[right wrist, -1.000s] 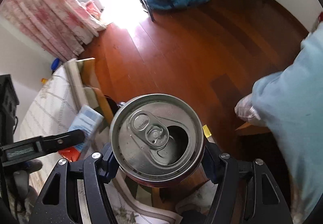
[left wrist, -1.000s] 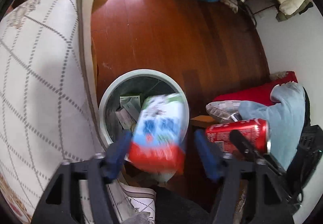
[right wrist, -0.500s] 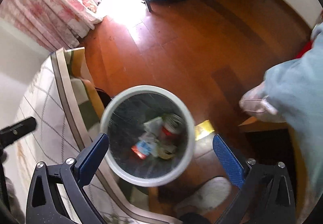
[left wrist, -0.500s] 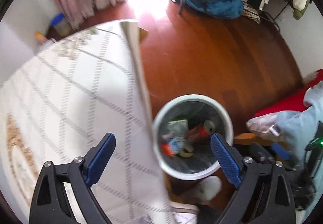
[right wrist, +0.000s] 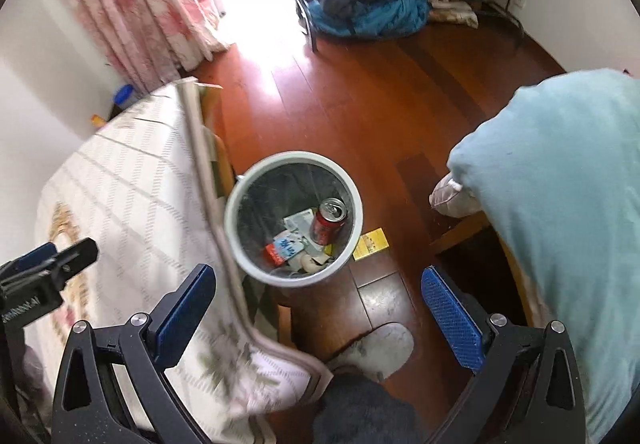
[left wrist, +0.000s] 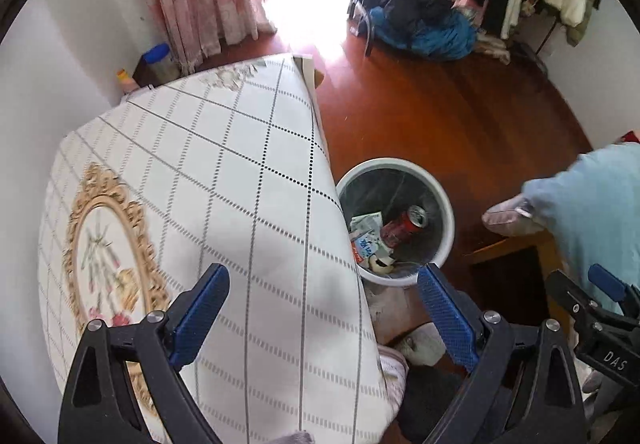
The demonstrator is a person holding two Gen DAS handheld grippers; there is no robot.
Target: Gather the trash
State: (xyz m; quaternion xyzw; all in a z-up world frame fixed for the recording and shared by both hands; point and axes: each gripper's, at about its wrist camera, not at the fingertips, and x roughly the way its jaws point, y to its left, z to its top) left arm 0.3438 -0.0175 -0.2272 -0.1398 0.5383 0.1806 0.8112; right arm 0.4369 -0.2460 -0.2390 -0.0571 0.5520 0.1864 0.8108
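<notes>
Spreading across the left of both views is the white quilted table cover with a grey diamond grid and gold medallion [left wrist: 208,211], its edge hanging just beside the round pale-rimmed waste bin with a dark liner [right wrist: 294,278] on the red-brown wooden floor [right wrist: 360,95]. Inside the bin lie the red aluminium drink can [right wrist: 329,222], tilted with its opened top up, and the blue, white and red printed paper packet [right wrist: 285,248] among other scraps I cannot identify. A small flat yellow card [right wrist: 371,244] lies on the floor touching the outside of the bin; it looks like the one piece not yet collected.

The left gripper [left wrist: 320,308] is spread wide and carries nothing, above the cover's edge. The right gripper [right wrist: 318,300] is likewise wide and empty, above the floor near the bin.

The card is probably very light, thin and bendy, and lying flat it offers little to pinch. A fair guess is to catch its free edge away from the bin, perhaps sliding one finger under it. The can would be light, smooth and easily dented, best taken across its sides.
</notes>
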